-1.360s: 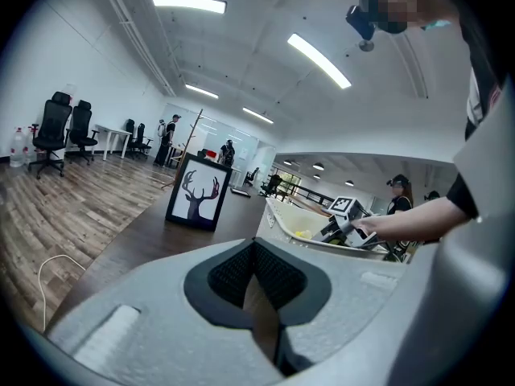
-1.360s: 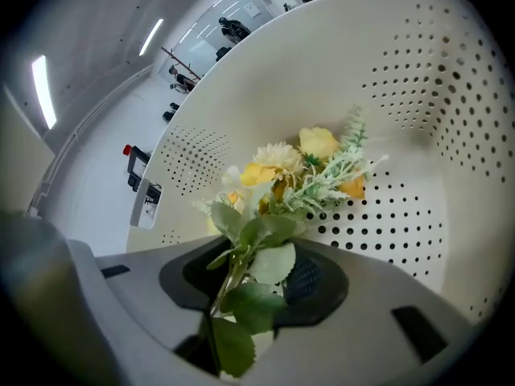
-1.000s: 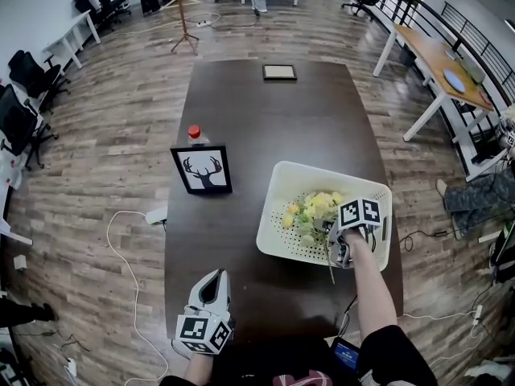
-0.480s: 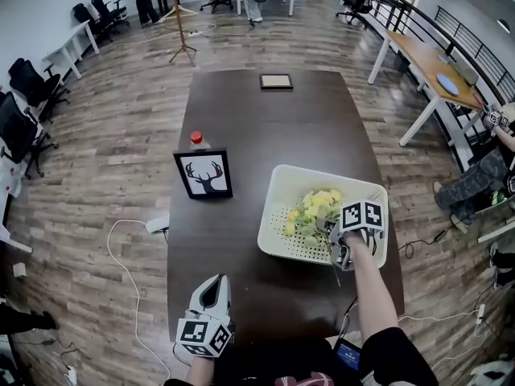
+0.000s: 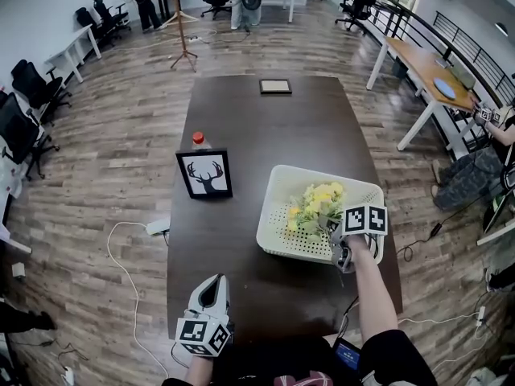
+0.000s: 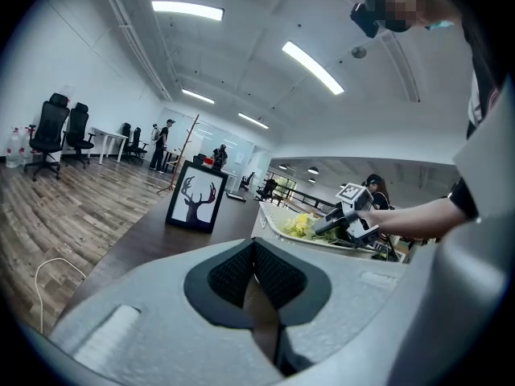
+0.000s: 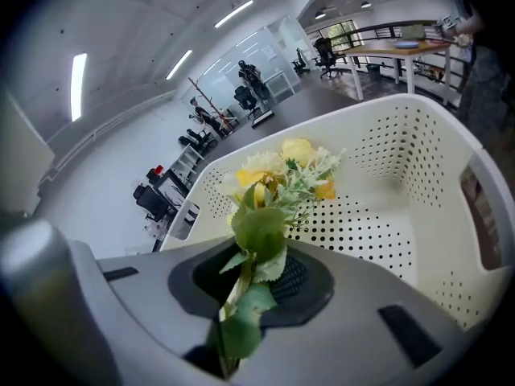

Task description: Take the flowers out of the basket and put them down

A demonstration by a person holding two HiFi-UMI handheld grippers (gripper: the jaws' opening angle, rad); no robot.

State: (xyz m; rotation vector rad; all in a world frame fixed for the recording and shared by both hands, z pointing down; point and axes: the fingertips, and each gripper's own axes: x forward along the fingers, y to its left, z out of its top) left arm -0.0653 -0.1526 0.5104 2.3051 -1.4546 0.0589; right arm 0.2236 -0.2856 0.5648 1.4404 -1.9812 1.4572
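At our left, the left claw (image 5: 212, 286) hovers over the near edge of the dark wooden desk (image 5: 273, 127), its pads together and empty. Further right, the yellow artificial flowers (image 5: 316, 203) are inside the white perforated plastic basket (image 5: 278, 185). Our right claw (image 5: 341, 250) has just been closing and pinches their green stems.

Office w/ desks (image 5: 420, 57), swivel chairs (image 5: 29, 77)

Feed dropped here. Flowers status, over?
Right claw just closed tighter on flowers, blooms above basket. Left claw shut, empty. Deer picture stands left of basket.
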